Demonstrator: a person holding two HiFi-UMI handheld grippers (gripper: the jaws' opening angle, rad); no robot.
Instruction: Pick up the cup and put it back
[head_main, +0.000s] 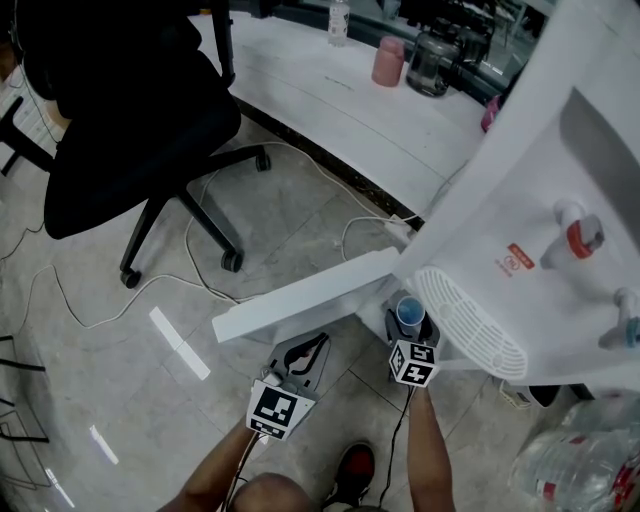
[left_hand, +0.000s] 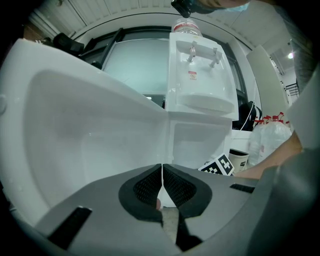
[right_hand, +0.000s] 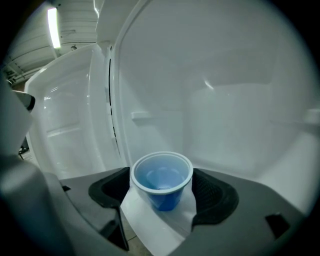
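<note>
Cup (head_main: 410, 314), mostly hidden overhead, seems loose between right hand-held gripper (right_hand: 161, 189).

The left hand-held gripper (head_main: 312, 345) and the right hand-held gripper (head_main: 410, 322) are grey moulded plastic with black ribbed pads (left_hand: 150, 187). Each bears a cube of black-and-white square markers (head_main: 277, 408). Below the cubes shows a red-and-black shoe (head_main: 352, 470).

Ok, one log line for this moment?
right gripper: open | blue cup: upright between its jaws, standing on white cabinet shelf | left gripper: shut, empty
</note>
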